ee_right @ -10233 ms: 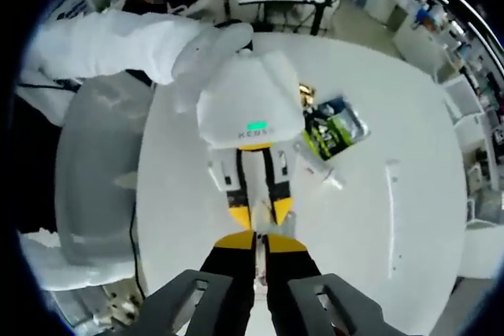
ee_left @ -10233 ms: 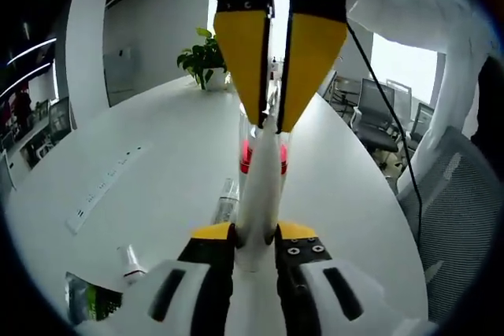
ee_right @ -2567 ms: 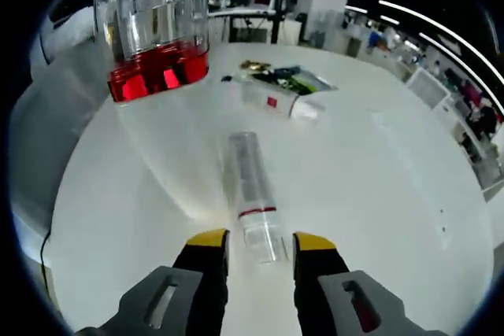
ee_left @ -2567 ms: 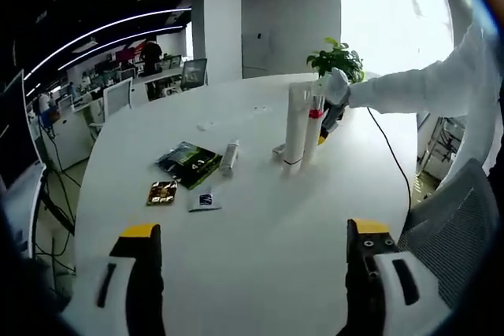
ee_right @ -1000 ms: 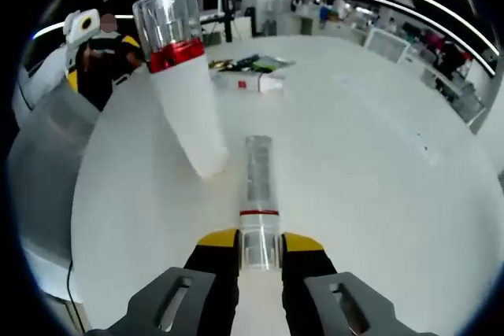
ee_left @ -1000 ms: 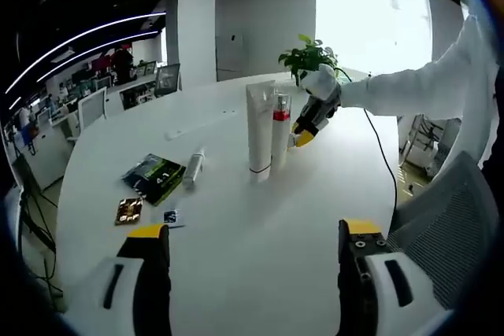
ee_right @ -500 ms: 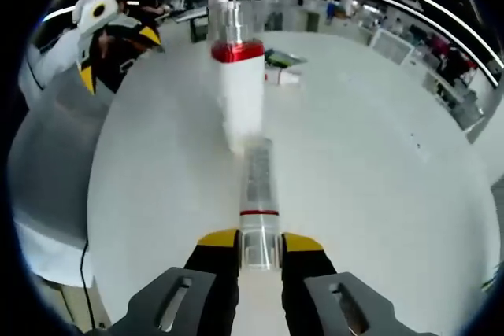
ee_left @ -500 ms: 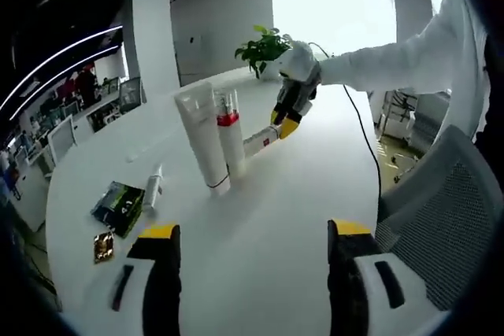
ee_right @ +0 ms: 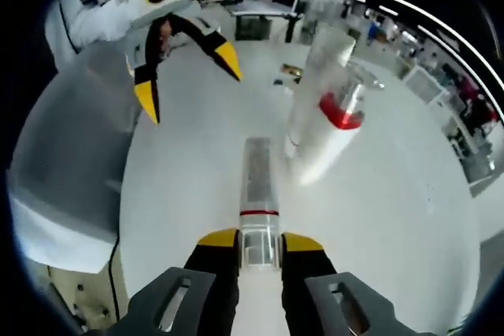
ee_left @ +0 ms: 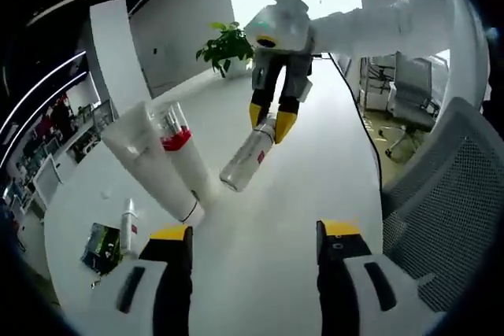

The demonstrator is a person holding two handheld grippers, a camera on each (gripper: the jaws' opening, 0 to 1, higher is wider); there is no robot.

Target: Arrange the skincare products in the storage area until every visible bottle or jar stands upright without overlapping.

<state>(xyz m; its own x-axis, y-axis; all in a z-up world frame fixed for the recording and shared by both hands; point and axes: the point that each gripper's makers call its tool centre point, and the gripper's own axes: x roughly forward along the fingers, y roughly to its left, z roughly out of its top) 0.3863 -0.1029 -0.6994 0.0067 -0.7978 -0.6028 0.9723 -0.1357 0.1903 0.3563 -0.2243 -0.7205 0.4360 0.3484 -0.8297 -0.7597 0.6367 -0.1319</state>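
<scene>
Right gripper (ee_left: 268, 122) clamps the clear bottle (ee_left: 246, 160) by one end, lifted off the white table (ee_left: 268, 226) beside the upright white tube (ee_left: 150, 164) and red-banded bottle (ee_left: 186, 161); left gripper (ee_left: 253, 235) open (empty); tip it vertical, set down clear of both.

Three tubes: one clear-capped tube (ee_left: 246, 159), one white tube (ee_left: 150, 161), one red-banded tube (ee_left: 187, 159).

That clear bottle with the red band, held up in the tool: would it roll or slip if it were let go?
The clear bottle looks round and smooth, so laid on the white table it would probably roll. The right tool pinches it only at one end, so it may pivot or slip. It looks see-through and slim, so it is likely light, and stood upright might tip easily.
</scene>
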